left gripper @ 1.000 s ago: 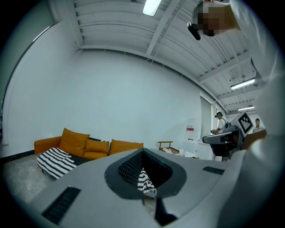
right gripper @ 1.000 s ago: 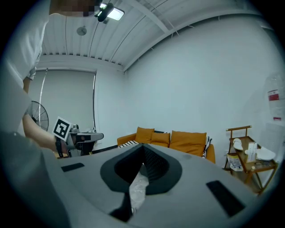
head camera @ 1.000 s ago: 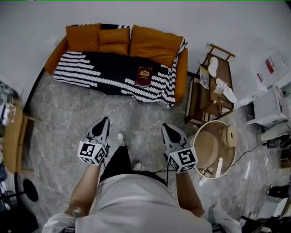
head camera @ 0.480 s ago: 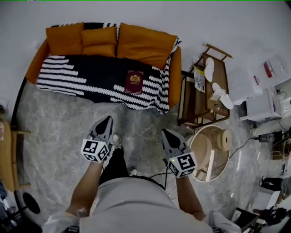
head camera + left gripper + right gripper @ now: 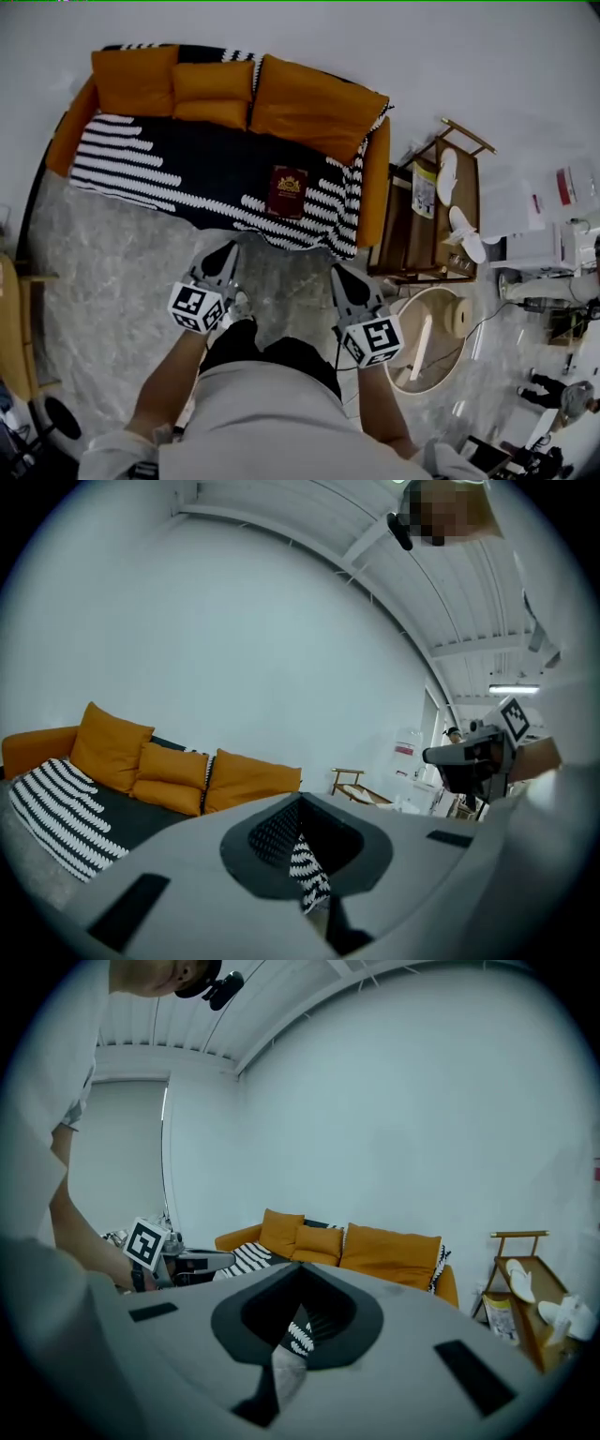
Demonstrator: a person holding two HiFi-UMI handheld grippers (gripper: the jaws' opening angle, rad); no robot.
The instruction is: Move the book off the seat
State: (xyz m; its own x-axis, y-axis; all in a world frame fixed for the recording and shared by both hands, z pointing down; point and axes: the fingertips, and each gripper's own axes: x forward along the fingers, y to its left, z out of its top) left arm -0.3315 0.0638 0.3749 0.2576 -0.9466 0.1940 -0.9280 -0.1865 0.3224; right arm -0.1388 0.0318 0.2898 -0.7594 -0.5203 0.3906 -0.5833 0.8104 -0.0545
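A dark red book (image 5: 288,191) with a gold emblem lies flat on the right part of the seat of an orange sofa (image 5: 374,178), on a black-and-white striped throw (image 5: 122,159). Both grippers hang over the floor just in front of the sofa, short of the book. My left gripper (image 5: 228,247) is shut and empty, below and left of the book. On the other side, my right gripper (image 5: 337,273) is also shut and empty, below and right of it. The sofa's cushions (image 5: 169,775) (image 5: 389,1246) show in both gripper views; the book is hidden there.
A wooden rack (image 5: 441,220) with white slippers stands right of the sofa. A round wooden table (image 5: 427,328) is at my right, with white boxes (image 5: 539,248) beyond it. A wooden chair (image 5: 14,323) is at the left edge. The floor is grey marble.
The person has stepped towards the sofa, so its front edge now lies just ahead of both gripper tips. Both grippers stay shut and side by side.
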